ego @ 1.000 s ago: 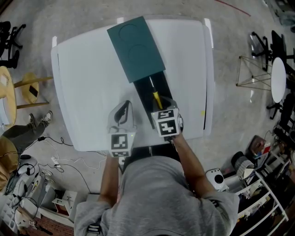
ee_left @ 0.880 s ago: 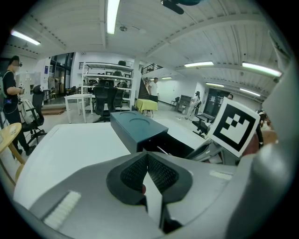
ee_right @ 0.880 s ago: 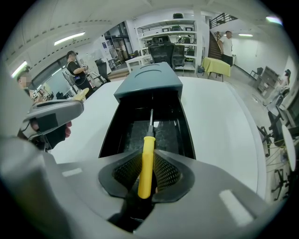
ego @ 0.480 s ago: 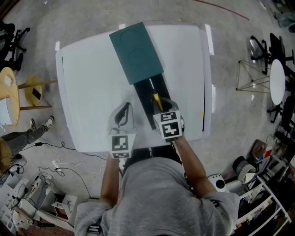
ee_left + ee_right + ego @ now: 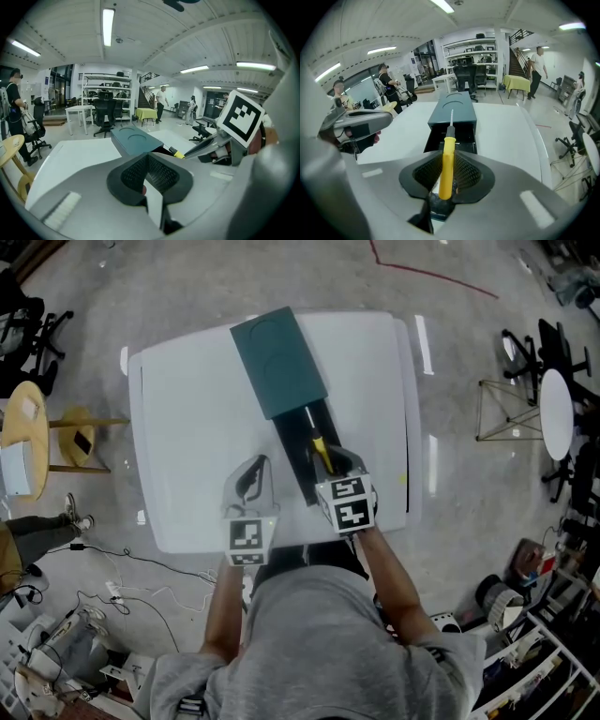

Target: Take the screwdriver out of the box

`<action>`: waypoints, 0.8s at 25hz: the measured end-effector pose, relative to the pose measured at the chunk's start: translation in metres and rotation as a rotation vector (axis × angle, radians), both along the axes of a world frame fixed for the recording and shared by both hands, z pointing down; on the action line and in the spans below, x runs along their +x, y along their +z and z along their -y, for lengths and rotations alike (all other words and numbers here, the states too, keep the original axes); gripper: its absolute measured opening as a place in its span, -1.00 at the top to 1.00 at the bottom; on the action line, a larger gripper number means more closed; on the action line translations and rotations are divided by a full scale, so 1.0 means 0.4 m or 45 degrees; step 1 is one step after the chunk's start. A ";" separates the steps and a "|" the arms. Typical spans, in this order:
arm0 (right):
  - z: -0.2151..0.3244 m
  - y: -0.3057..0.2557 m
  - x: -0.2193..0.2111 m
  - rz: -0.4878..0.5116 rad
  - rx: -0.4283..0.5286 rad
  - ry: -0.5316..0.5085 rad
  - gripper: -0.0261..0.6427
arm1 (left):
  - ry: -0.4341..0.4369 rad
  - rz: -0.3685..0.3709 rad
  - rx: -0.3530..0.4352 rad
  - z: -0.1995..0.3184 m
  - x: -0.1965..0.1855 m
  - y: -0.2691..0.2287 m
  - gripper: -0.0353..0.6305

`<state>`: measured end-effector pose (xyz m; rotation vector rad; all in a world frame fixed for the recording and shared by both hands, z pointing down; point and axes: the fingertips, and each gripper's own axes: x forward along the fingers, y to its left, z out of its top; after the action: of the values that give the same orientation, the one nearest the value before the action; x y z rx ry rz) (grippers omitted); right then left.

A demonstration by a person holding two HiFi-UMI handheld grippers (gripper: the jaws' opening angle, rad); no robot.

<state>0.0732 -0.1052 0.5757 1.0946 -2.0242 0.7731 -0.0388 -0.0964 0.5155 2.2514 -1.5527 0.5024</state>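
On the white surface (image 5: 187, 446), the left tongs (image 5: 251, 474) are closed and empty, near the teal-lidded box (image 5: 279, 362); over its open black tray, the right tongs (image 5: 332, 461) clamp the yellow handle of the screwdriver (image 5: 446, 159). Best lifted straight up, grip firm, shaft kept clear of the lid

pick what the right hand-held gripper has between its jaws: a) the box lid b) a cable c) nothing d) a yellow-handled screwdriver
d: the right hand-held gripper is clamped on the yellow handle of the screwdriver, whose shaft points toward the open box.
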 end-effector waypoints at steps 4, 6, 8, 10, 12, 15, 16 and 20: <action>-0.009 -0.061 -0.002 0.023 0.058 -0.011 0.69 | -0.010 -0.002 0.033 -0.020 0.000 -0.034 0.86; -0.016 -0.088 -0.006 0.039 0.081 -0.020 0.69 | -0.016 0.002 0.049 -0.033 -0.001 -0.051 0.86; -0.029 -0.114 -0.012 0.055 0.097 -0.030 0.69 | -0.025 0.004 0.064 -0.050 -0.004 -0.069 0.86; -0.046 -0.138 -0.019 0.065 0.111 -0.045 0.69 | -0.040 0.004 0.077 -0.069 -0.008 -0.085 0.86; -0.059 -0.161 -0.027 0.076 0.130 -0.069 0.69 | -0.063 0.003 0.093 -0.086 -0.014 -0.102 0.86; -0.072 -0.197 -0.047 0.096 0.164 -0.110 0.69 | -0.103 -0.005 0.114 -0.107 -0.029 -0.124 0.86; -0.076 -0.209 -0.057 0.103 0.174 -0.124 0.69 | -0.116 -0.006 0.122 -0.113 -0.037 -0.132 0.86; -0.090 -0.255 -0.103 0.135 0.209 -0.187 0.69 | -0.177 0.007 0.157 -0.136 -0.078 -0.163 0.86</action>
<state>0.0320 -0.0690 0.4739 0.9992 -2.2622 0.6101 -0.0699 -0.0418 0.4502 2.2111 -1.7719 0.3840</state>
